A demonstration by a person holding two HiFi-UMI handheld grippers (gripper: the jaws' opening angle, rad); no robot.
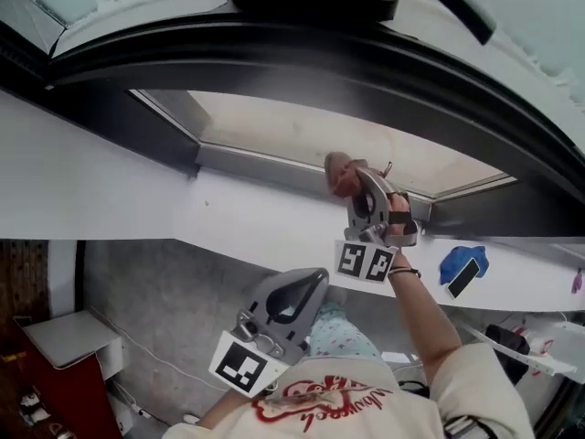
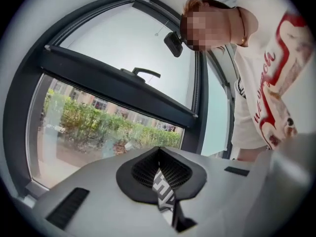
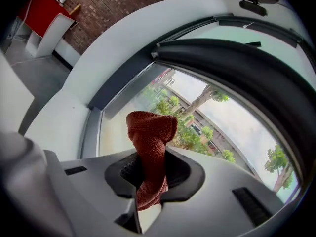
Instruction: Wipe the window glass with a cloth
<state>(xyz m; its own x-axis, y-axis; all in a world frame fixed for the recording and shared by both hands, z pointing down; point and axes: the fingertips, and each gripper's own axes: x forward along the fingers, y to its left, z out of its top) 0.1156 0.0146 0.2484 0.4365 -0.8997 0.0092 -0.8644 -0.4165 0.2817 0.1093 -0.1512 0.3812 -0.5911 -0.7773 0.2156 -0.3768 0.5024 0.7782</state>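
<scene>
My right gripper (image 1: pixel 355 183) is raised to the bottom edge of the window glass (image 1: pixel 338 135) and is shut on a rust-red cloth (image 1: pixel 339 173). In the right gripper view the cloth (image 3: pixel 149 142) stands bunched up out of the closed jaws of that gripper (image 3: pixel 148 174), close to the lower pane (image 3: pixel 212 115); whether it touches the glass I cannot tell. My left gripper (image 1: pixel 313 282) hangs lower, below the white sill and near the person's chest. The left gripper view shows this gripper (image 2: pixel 159 158) shut with nothing held, facing the same window glass (image 2: pixel 94 122).
A dark frame bar (image 1: pixel 302 58) crosses above the lower pane, with a window handle (image 2: pixel 143 73) on it. The white sill (image 1: pixel 128 195) runs under the glass; a blue object (image 1: pixel 463 267) lies on it at the right. A red cabinet (image 1: pixel 46 387) stands at the lower left.
</scene>
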